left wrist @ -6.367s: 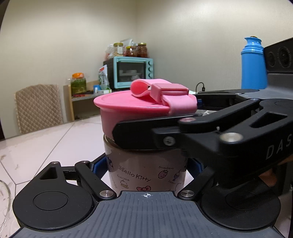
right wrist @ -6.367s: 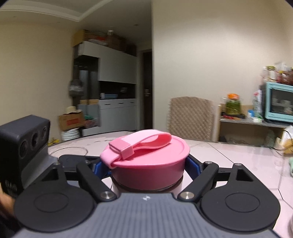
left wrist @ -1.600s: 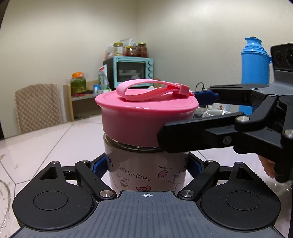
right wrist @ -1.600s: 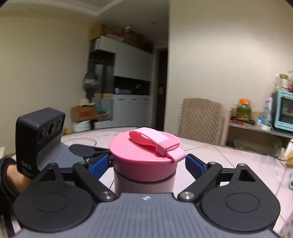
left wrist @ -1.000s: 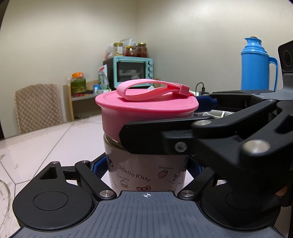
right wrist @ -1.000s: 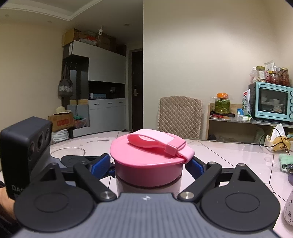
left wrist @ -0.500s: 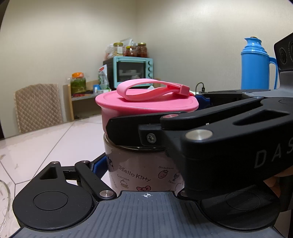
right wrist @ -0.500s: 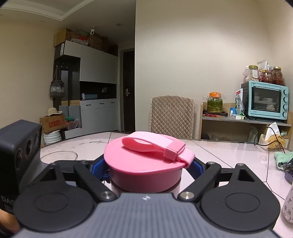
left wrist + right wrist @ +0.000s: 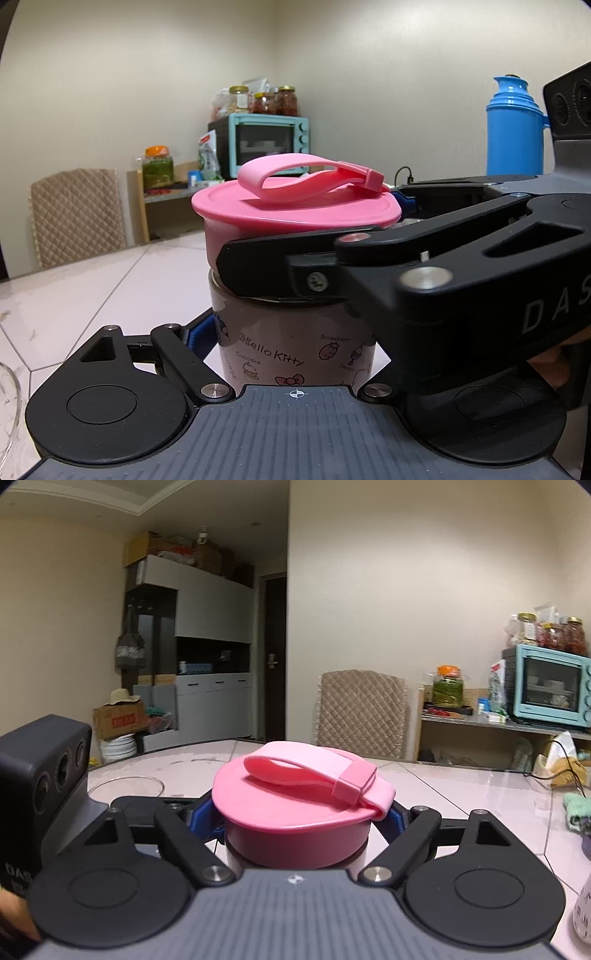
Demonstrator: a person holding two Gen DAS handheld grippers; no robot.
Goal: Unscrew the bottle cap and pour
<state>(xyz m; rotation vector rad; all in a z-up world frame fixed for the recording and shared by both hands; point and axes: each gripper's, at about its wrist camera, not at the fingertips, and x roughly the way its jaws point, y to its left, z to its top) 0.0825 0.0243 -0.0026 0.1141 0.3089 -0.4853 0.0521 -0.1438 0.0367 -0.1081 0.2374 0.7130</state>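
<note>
A Hello Kitty bottle (image 9: 291, 347) with a pale printed body stands on the pink tiled table, and my left gripper (image 9: 291, 343) is shut on that body. Its pink cap (image 9: 291, 218) with a loop strap sits on top, tilted slightly. My right gripper (image 9: 295, 823) reaches in from the right, and its blue-padded fingers (image 9: 201, 818) are shut on the pink cap (image 9: 295, 823). In the left wrist view the right gripper's black finger (image 9: 280, 269) crosses the cap's lower edge and hides the neck.
A glass bowl (image 9: 125, 786) sits on the table behind the left gripper's body. A blue thermos (image 9: 513, 133) stands at the right. A teal oven (image 9: 266, 144), jars and a quilted chair (image 9: 362, 716) line the wall. Another printed cup (image 9: 583, 912) is at the lower right edge.
My right gripper opened, swung back around the cap and shut on it again; now the cap and its strap have turned a little and the cap sits tilted. The left gripper has not moved.
</note>
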